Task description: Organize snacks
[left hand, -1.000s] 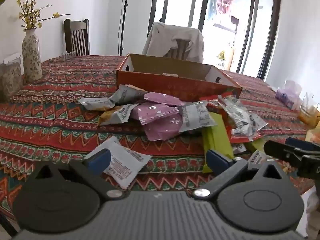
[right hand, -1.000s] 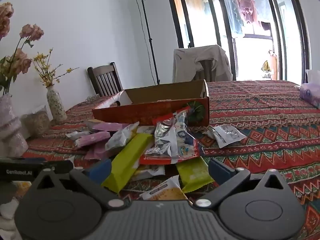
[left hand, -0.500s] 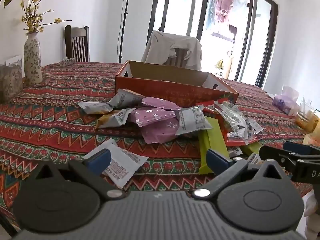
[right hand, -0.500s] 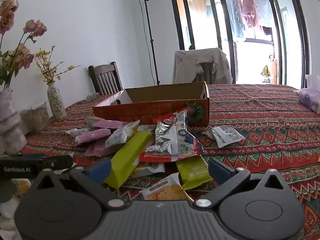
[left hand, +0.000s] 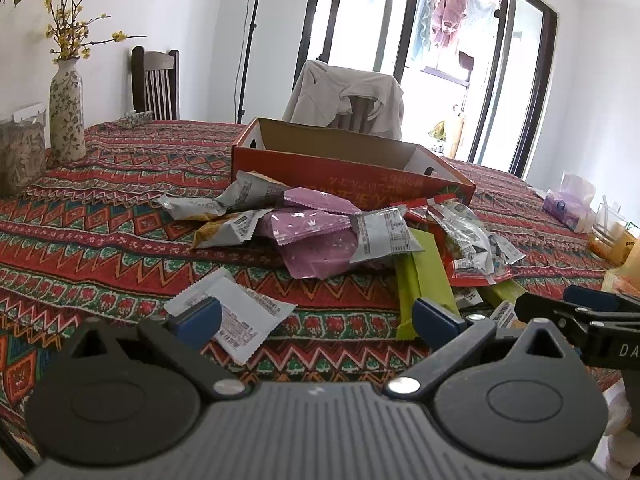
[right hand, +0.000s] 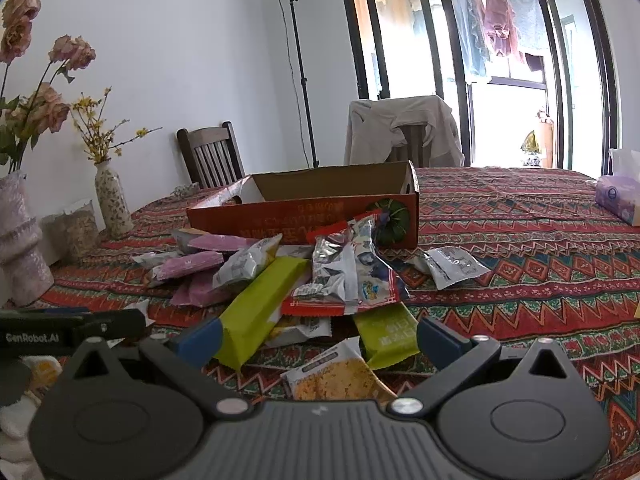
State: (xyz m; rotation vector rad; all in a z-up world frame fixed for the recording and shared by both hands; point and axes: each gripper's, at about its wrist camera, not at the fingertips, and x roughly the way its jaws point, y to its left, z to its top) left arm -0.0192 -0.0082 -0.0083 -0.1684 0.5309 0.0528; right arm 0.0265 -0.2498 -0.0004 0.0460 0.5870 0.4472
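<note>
A heap of snack packets lies on the patterned tablecloth in front of an open red cardboard box (left hand: 352, 176) (right hand: 304, 216). Pink packets (left hand: 312, 224), silver packets, a green bar (left hand: 424, 280) (right hand: 260, 308) and a red-edged packet (right hand: 352, 272) make up the heap. A white packet (left hand: 236, 312) lies apart, near my left gripper (left hand: 316, 316), which is open with nothing in it. My right gripper (right hand: 318, 334) is open above a cracker packet (right hand: 332, 372) and a green packet (right hand: 384, 336). Each gripper shows at the edge of the other's view.
Two vases with flowers (right hand: 112, 196) and a jar (left hand: 20, 152) stand at the table's left side. A tissue pack (right hand: 618, 196) and glass items (left hand: 608, 236) sit at the right. Chairs (right hand: 212, 156) stand behind the table, one draped with a jacket (left hand: 348, 96).
Both wrist views have tilted and drawn back slightly, so the snack heap sits lower in frame. Both grippers stay open; no packet has moved.
</note>
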